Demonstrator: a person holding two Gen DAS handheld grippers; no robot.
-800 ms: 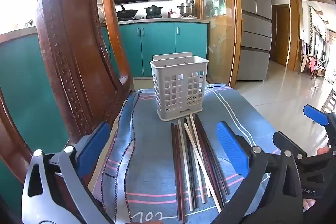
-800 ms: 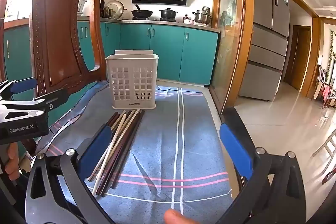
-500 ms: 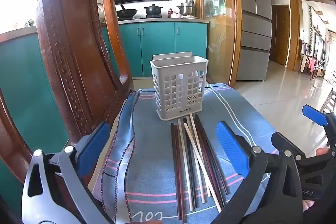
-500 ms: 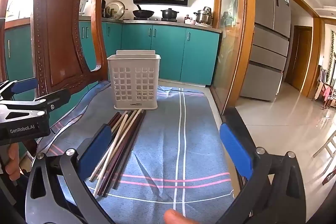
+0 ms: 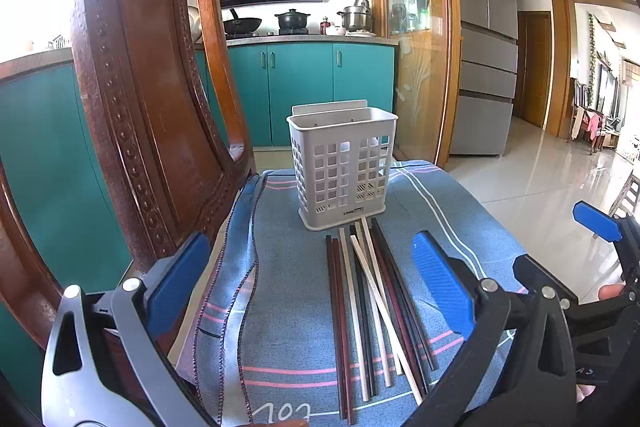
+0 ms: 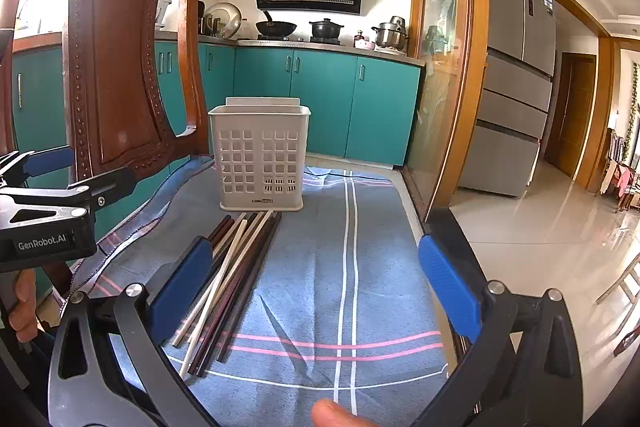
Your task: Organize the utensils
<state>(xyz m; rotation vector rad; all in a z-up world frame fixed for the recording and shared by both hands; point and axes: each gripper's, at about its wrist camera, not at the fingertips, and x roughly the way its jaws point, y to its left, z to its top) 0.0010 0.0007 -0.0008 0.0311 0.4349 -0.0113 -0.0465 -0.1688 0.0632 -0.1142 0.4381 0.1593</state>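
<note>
Nothing much has moved since a moment ago; only the right wrist view has slid a tiny bit closer to the basket (image 6: 261, 155). Both claws are wide open and hold nothing: the left claw (image 5: 312, 287) and the right claw (image 6: 316, 287). Chopsticks (image 5: 372, 307) lie in a bunch on the blue cloth (image 6: 360, 267), mid-frame, just below the white basket.

The left tool (image 5: 312, 283) hangs wide open above the blue cloth (image 5: 288, 267), holding nothing. Between its blue pads lie the chopsticks (image 5: 372, 307), dark and pale together, their far ends just before the white basket (image 5: 344, 169). A wooden chair back (image 5: 136, 99) stands at left.
</note>
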